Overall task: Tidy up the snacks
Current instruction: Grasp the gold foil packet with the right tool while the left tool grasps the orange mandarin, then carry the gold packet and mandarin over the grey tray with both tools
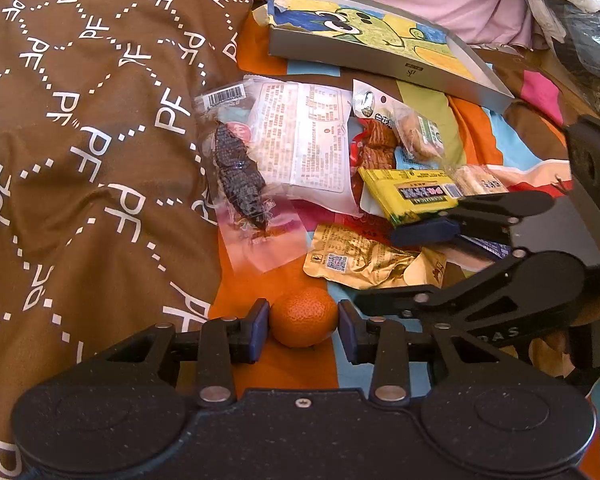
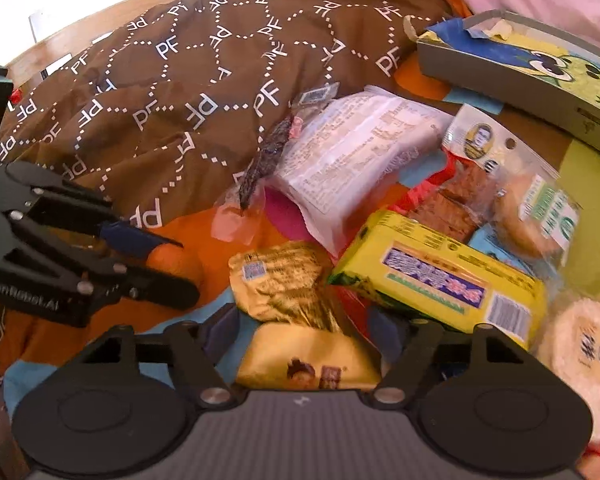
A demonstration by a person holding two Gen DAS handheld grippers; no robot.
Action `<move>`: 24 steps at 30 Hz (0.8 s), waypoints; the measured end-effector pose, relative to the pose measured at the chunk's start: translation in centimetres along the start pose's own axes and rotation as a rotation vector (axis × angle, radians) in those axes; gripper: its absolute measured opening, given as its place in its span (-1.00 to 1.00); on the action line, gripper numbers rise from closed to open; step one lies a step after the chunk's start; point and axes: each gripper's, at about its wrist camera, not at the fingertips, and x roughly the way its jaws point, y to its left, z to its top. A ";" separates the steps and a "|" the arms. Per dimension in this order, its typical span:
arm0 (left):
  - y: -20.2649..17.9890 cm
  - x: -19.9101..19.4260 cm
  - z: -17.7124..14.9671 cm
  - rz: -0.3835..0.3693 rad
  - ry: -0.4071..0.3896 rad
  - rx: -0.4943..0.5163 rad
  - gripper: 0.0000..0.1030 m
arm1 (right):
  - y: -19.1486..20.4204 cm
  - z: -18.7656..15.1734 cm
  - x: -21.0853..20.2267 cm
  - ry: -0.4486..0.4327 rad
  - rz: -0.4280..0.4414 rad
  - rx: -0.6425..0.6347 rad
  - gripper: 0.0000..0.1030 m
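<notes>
The bed [image 1: 260, 364] carries everything: a brown quilt [image 1: 80, 140] from 9 to 12 o'clock, a grey box [image 1: 380, 60] at 1 o'clock, and the snack pile [image 1: 340, 168] between them. My left gripper [image 1: 303, 326] sits low at 6 o'clock with the tangerine [image 1: 303, 317] squarely between my jaws, which stand just wide of it, the near pad touching or nearly so; it is round, so no long axis matters. My right gripper [image 2: 304, 328] reaches in from 3 o'clock, jaws wide around the gold packet [image 2: 300, 320], which runs lengthwise away from me. I judge the left nearer to closing, level and pointed forward.
</notes>
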 end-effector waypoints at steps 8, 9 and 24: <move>-0.1 -0.1 -0.2 0.000 -0.009 0.000 -0.24 | 1.4 -0.8 -0.7 -0.012 -0.045 0.014 0.12; -0.2 -0.2 -0.3 -0.001 -0.008 0.002 -0.24 | 1.6 -1.0 -0.9 -0.010 -0.050 0.020 0.12; -1.8 -0.3 -1.0 -0.026 -0.008 0.009 -0.24 | 4.6 -3.8 -5.2 -0.044 -0.188 -0.004 -0.07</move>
